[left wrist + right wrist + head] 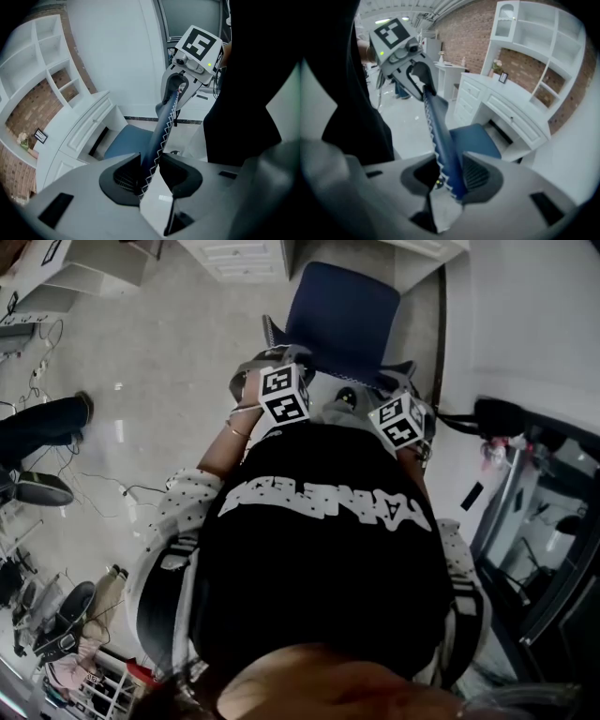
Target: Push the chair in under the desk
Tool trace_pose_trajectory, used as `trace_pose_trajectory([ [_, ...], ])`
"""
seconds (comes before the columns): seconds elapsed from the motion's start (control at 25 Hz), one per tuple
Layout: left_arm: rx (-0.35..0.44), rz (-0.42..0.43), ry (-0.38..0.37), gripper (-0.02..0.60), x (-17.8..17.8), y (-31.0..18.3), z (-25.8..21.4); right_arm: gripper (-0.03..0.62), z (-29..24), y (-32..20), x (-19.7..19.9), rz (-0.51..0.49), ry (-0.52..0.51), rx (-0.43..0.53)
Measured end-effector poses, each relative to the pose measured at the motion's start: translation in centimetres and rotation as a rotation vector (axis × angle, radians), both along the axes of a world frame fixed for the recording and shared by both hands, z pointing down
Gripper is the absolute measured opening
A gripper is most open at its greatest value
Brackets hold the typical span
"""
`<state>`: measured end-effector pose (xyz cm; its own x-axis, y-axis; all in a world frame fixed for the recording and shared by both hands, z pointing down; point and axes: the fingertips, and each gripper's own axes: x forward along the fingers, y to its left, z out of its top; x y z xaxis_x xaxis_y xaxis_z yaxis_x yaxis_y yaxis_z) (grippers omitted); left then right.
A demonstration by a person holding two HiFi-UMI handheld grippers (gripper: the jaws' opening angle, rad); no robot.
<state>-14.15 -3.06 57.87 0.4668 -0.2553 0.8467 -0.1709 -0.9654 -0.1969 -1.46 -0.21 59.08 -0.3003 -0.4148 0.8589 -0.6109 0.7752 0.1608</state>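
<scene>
Blue chair (342,320) sits at 12 o'clock in the head view, just ahead of the person's black shirt (319,549). The white desk (239,257) is beyond it at the top edge.

Left hand-held gripper (150,171) is clamped on the chair's backrest (161,126). The padded top edge with white zigzag stitching runs up between the jaws, and both pads are on it. Right hand-held gripper (447,176) is closed on the same edge further along, with blue padding filling the gap between its jaws. Each gripper view shows the other gripper at the far end of the edge, at about 12 to 1 o'clock in the left gripper view and 11 o'clock in the right gripper view. In the head view the two marker cubes sit at 11 and 1 o'clock of the shirt, well apart, and both grippers point steeply down.

Seat (476,138) shows past the backrest. Its far edge is near the desk's kneehole, and most of the seat is still out on the floor (159,362). The desk has drawer fronts, with white shelves (44,56) above it against a brick wall (468,42).

At 9 o'clock in the head view are another person's dark trouser leg and shoe (42,423), with loose cables (103,488) on the floor beside them.
</scene>
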Motion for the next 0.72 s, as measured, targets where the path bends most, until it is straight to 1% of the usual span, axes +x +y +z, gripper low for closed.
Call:
trace_pose_trajectory([
  [0.12,-0.009,-0.002,-0.005,0.155,0.1,-0.1,-0.3,0.155,-0.2,-0.2,0.0,-0.023,-0.015,-0.006],
  [0.32,-0.024,-0.016,-0.008,0.155,1.9,-0.7,0.8,0.155,1.0,-0.9,1.8,-0.062,-0.021,-0.030],
  [0.48,-0.016,-0.032,0.001,0.156,0.9,-1.1,-0.2,0.153,-0.1,-1.4,0.6,-0.076,-0.013,-0.016],
  [0.6,-0.023,-0.029,-0.005,0.155,3.0,-1.1,0.9,0.150,1.0,-1.5,2.8,-0.070,0.009,-0.022],
  [0.72,-0.010,-0.043,-0.005,0.153,5.0,-1.9,1.8,0.147,1.9,-2.4,5.0,-0.053,0.030,-0.012],
])
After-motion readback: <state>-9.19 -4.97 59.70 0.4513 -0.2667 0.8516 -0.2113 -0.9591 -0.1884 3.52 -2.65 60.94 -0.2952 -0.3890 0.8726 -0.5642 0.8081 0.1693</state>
